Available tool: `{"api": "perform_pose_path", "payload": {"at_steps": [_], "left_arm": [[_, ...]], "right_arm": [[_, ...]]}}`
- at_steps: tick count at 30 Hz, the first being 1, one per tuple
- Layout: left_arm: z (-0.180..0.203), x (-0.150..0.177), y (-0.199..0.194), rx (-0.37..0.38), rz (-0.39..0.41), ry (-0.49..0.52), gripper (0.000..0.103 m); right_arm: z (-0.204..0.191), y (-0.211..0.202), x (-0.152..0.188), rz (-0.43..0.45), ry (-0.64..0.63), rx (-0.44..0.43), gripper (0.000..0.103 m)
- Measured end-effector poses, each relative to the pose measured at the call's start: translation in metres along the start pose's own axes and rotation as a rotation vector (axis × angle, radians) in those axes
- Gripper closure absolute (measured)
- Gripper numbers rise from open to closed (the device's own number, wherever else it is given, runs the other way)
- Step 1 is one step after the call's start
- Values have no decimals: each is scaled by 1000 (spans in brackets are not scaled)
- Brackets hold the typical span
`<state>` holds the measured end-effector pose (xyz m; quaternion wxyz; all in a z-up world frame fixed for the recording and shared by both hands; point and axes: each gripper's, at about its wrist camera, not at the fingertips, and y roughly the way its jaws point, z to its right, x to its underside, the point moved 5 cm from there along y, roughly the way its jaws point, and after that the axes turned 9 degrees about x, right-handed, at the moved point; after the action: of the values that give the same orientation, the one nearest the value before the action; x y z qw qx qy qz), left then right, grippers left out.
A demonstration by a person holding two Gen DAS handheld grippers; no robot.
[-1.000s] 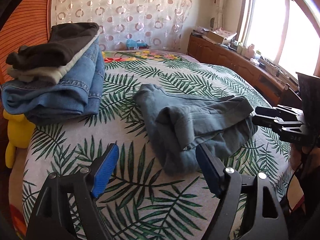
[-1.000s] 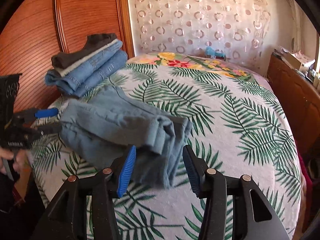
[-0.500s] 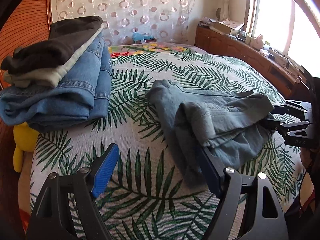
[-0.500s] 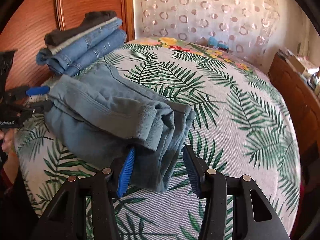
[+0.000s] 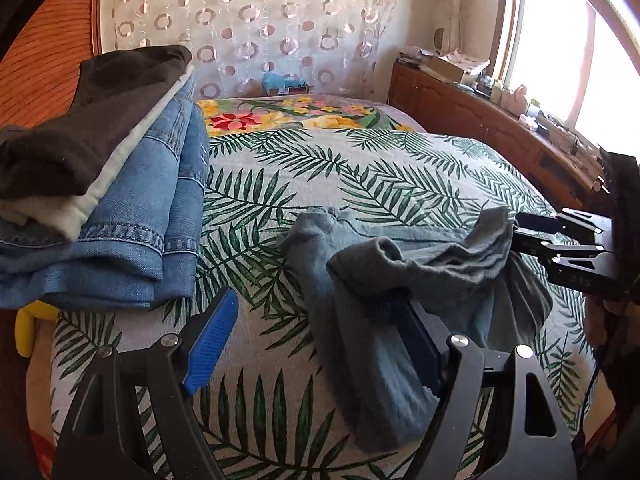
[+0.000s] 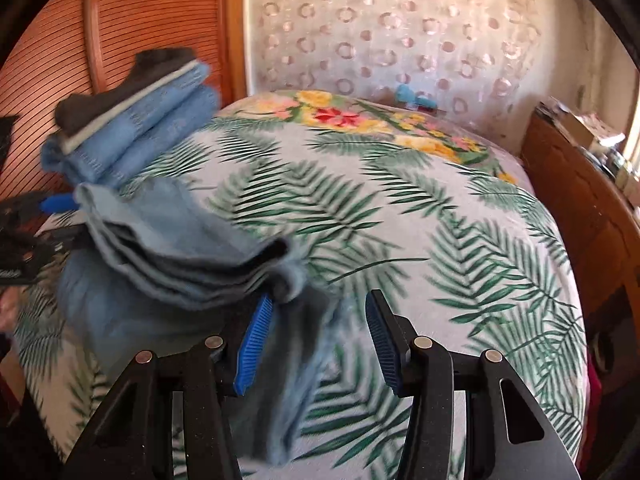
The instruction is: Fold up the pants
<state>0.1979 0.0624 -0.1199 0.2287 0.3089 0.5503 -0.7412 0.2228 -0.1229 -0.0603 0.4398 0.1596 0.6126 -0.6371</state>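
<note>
Folded grey-blue pants [image 5: 420,264] hang across the palm-leaf bedspread [image 5: 360,172], lifted at both ends. My left gripper [image 5: 316,340] is open; its right finger is hidden under the cloth and its blue left pad [image 5: 212,340] is bare. In the right wrist view, which is blurred, the pants [image 6: 160,240] drape over the left pad [image 6: 256,344] of my open right gripper [image 6: 316,340], and a flap hangs between the fingers. The right pad touches nothing. Each gripper shows in the other's view at the pants' far end: the right gripper [image 5: 520,232] and the left gripper [image 6: 60,220].
A stack of folded jeans, pale cloth and dark pants [image 5: 120,208] sits at the bed's left by the wooden headboard [image 6: 140,20]. A yellow toy [image 5: 32,324] lies below it. A wooden cabinet [image 5: 480,120] with clutter runs along the right under the window.
Both grippers have pushed in under the pants. The pants have come up off the bed, now sag between the two grippers, and have shifted toward the stack.
</note>
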Motion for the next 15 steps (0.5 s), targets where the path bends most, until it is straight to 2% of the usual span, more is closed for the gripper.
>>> {"api": "perform_pose_path", "payload": {"at_steps": [5,8,11,15], "left_arm": [[-5,-5,3,-14,17,-27,23],[-5,-5,9,-26,1,-28,23],[-4,-3,8,-5,2,-31,23],[2,2,4,13,6,-23,23]], "right_arm": [[16,11,3,-22,95,-22,52],[20,12,3,-20,104,-12,52],[19,8,3,-12,106,-18,52],[15,0,2,10,97,-66,52]]}}
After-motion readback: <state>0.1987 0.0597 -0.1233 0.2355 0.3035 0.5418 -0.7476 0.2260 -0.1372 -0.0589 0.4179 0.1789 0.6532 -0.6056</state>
